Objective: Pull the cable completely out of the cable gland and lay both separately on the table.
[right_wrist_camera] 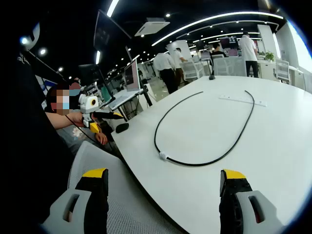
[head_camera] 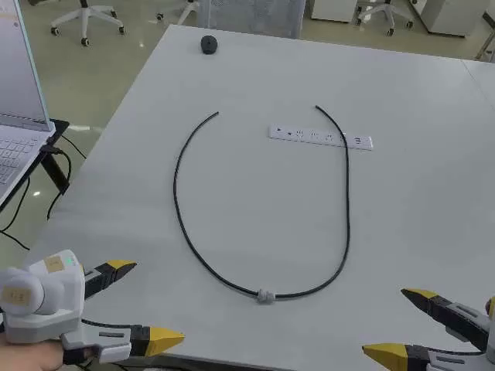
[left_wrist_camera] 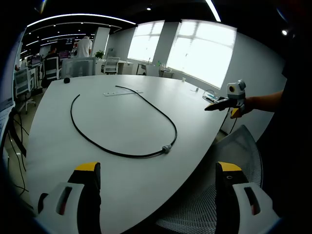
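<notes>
**Both grippers wide open, cable lying threaded in gland**

Head view: a long black cable (head_camera: 176, 193) lies in a U on the white table (head_camera: 255, 216), with the small grey cable gland (head_camera: 265, 296) at its near bend. The left gripper (head_camera: 151, 301) and right gripper (head_camera: 393, 323) hover at the near edge.

Left gripper view: the jaws are spread wide and hold nothing.

Right gripper view: the jaws are likewise wide apart and empty.

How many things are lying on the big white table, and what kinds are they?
Cable: 1
Cable gland: 1
Power strip: 1
Small black round thing: 1
Total: 4
</notes>
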### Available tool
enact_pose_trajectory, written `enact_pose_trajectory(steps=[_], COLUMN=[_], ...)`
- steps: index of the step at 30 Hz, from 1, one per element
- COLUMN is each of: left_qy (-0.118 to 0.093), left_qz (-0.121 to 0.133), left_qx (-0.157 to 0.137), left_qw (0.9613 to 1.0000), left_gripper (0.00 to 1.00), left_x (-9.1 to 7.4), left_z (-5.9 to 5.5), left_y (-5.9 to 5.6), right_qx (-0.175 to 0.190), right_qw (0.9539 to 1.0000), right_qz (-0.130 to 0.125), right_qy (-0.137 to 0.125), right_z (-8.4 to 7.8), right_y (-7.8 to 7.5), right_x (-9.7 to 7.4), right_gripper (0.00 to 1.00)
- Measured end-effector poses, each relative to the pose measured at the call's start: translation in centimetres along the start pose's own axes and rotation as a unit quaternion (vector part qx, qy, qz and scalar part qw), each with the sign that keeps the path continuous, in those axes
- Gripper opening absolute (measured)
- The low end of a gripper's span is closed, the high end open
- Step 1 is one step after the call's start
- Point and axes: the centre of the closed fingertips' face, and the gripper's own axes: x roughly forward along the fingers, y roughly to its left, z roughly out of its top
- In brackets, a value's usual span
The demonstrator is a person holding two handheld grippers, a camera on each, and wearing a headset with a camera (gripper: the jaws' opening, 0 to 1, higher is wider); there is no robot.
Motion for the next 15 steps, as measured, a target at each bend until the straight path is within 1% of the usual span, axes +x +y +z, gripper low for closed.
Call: enact_pose_trajectory(steps=[1, 5, 10, 15], left_qy=[-0.001, -0.005, -0.002, -0.003], left_qz=[0.005, 0.005, -0.001, -0.002], left_qx=[0.006, -0.002, -0.003, -0.008], left_qw=[1.0000, 1.0000, 1.0000, 1.0000], left_gripper=[0.98, 0.98, 0.98, 0.98], left_x=[0.02, -0.05, -0.24, -0.33], left_z=[0.03, 0.08, -0.05, -0.13], left_y=[0.20, 0.35, 0.29, 0.23], right_qx=[0.001, 0.003, 0.006, 0.002], right_qw=[1.0000, 1.0000, 0.9999, 1.0000], right_qz=[-0.001, -0.006, -0.007, -0.007], right_qy=[0.001, -0.003, -0.006, -0.001], right_z=[-0.07, 0.04, 0.15, 0.08], right_y=[-0.03, -0.14, 0.00, 0.18], right_x=[0.00, -0.01, 0.03, 0.17], right_gripper=[0.95, 0.97, 0.97, 0.98])
